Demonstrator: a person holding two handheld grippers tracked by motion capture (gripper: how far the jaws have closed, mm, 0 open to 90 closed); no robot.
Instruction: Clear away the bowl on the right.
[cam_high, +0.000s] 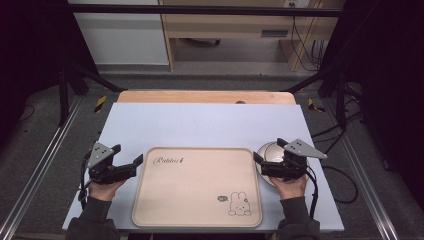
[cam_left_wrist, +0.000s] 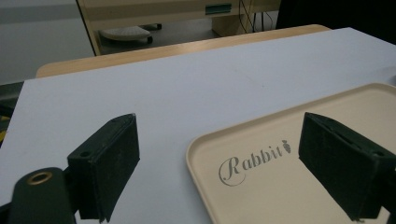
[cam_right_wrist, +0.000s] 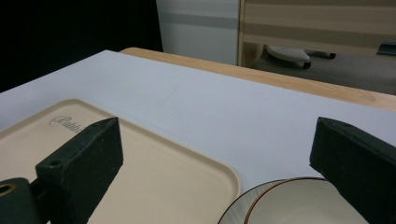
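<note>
I am holding my left gripper (cam_high: 131, 154) low at my left, jaws standing wide apart; my right gripper (cam_high: 268, 150) is sitting at my right, jaws likewise spread, nothing between.

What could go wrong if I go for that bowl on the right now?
The right gripper hangs open over the bowl, one jaw close to the tray rim: closing might clip the tray or skid off the bowl's smooth rim. The bowl sits near the table edge, so a nudge could push it off.
</note>
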